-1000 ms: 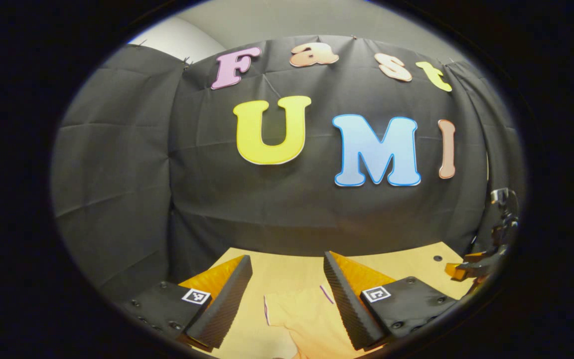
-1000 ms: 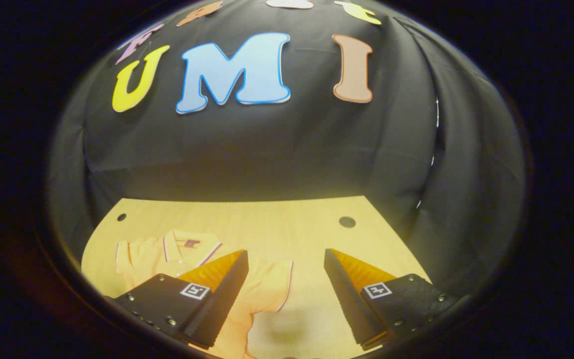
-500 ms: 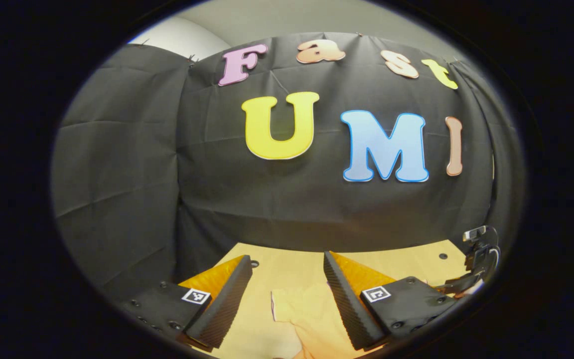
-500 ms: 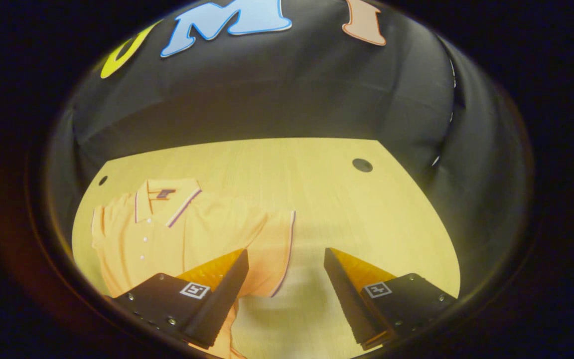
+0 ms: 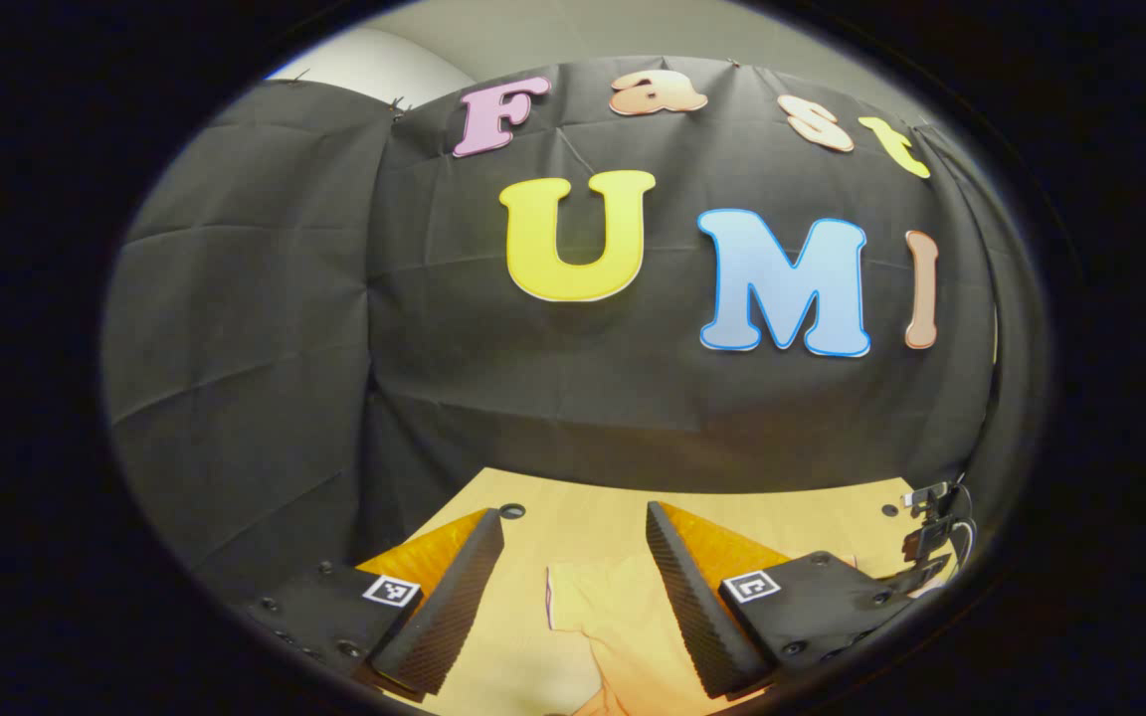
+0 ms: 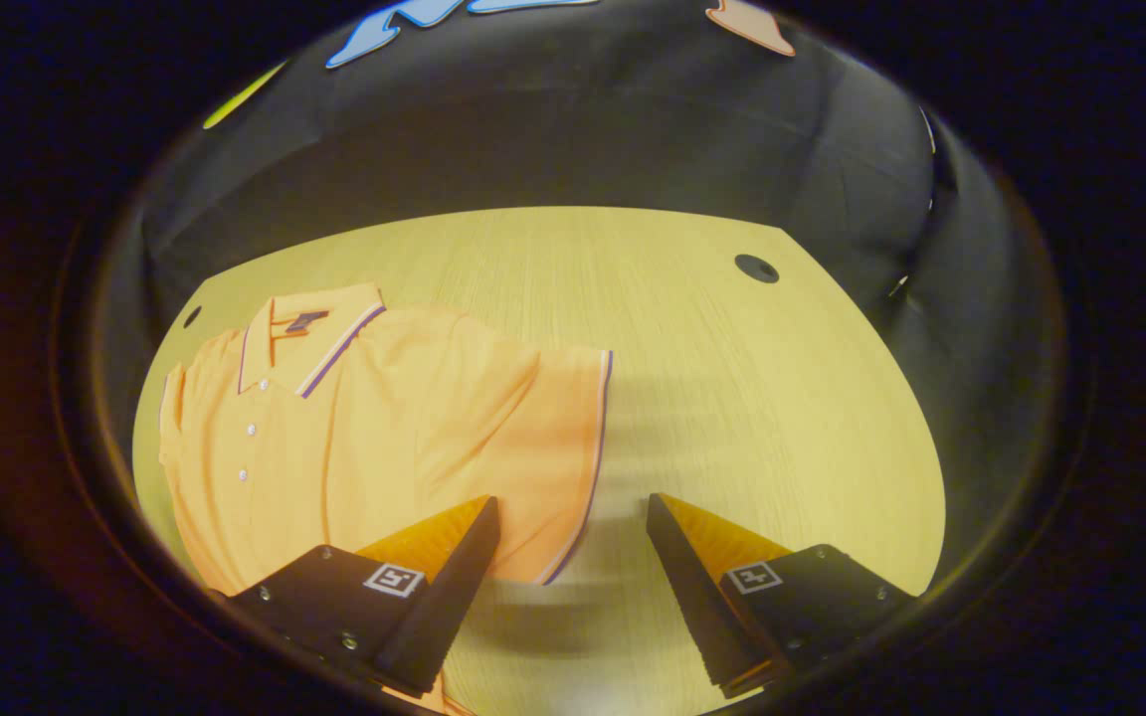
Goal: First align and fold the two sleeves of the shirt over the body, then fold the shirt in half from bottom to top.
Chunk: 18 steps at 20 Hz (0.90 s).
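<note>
Both jaws stand wide apart and hold nothing. Between the fingers of the right gripper (image 6: 571, 557) lies the edge of one sleeve (image 6: 558, 467) of the orange shirt (image 6: 354, 428), which is spread flat on the table (image 6: 732, 398) with its collar (image 6: 309, 328) toward the far side. Whether the fingers touch the cloth or the table is hard to tell. In the left gripper view, the left gripper (image 5: 573, 587) has the other sleeve (image 5: 603, 612) lying between its fingers. The wooden table has small dark round holes (image 6: 756, 268) near its far corners. A black cloth wall (image 5: 255, 328) goes around the table. The shirt's bottom part is cut off at the lower edge of both views. The other gripper (image 5: 931, 542) shows small and dark at the far right.
</note>
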Tool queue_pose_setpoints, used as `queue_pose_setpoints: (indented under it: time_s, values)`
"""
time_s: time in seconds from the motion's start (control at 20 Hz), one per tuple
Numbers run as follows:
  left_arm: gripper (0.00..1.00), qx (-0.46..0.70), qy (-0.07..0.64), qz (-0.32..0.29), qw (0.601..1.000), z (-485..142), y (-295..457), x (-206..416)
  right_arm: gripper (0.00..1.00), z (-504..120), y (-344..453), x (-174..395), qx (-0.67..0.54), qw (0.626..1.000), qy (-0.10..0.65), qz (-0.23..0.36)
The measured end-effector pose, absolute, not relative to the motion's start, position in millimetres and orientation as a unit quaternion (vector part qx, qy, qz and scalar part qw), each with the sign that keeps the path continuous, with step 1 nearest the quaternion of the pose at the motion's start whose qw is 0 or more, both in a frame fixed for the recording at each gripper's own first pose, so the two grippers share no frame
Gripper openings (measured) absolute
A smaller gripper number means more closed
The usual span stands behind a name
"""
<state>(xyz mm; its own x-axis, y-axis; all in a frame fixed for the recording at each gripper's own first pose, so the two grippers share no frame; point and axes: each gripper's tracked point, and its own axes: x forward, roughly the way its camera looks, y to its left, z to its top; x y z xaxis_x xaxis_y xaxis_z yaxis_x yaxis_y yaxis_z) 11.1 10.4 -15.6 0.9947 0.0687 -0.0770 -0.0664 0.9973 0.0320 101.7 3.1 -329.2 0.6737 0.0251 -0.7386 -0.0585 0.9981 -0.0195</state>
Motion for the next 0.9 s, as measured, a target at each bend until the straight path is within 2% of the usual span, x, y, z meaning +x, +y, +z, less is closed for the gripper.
queue_pose_setpoints:
  time_s: [0.05, 0.15, 0.35, 0.45, 0.55, 0.65, 0.7, 0.9]
  values:
    - [0.95, 0.014, 0.04, 0.036, 0.998, -16.8, 10.7, 9.0, 0.94, -329.4, 6.1, 102.6, -0.015, 0.915, 0.401, 0.027]
    - [0.94, 0.011, 0.042, 0.038, 0.998, -16.1, 10.8, 7.2, 0.84, -330.6, 14.4, 101.6, -0.002, 0.913, 0.405, 0.039]
    - [0.94, -0.001, 0.046, 0.043, 0.998, -20.9, 12.3, 4.5, 0.49, -329.5, 15.1, 103.7, 0.012, 0.911, 0.41, 0.044]
    - [0.94, -0.007, 0.05, 0.044, 0.998, -22.9, 12.1, 4.0, 0.47, -329.4, 12.2, 105.6, 0.014, 0.909, 0.413, 0.051]
    - [0.94, -0.011, 0.052, 0.047, 0.998, -24.8, 13.0, 4.2, 0.08, -330.0, 14.2, 105.8, 0.028, 0.907, 0.418, 0.048]
    - [0.94, -0.014, 0.053, 0.049, 0.997, -26.1, 13.9, 2.8, 0.1, -326.8, 13.2, 107.1, 0.027, 0.908, 0.416, 0.049]
    - [0.94, -0.013, 0.054, 0.05, 0.997, -26.2, 14.0, 2.6, 0.0, -328.2, 13.4, 107.4, 0.026, 0.908, 0.417, 0.047]
    - [0.94, -0.011, 0.054, 0.054, 0.997, -26.5, 19.0, -1.2, 0.0, -315.1, 14.0, 115.1, 0.008, 0.915, 0.402, 0.04]
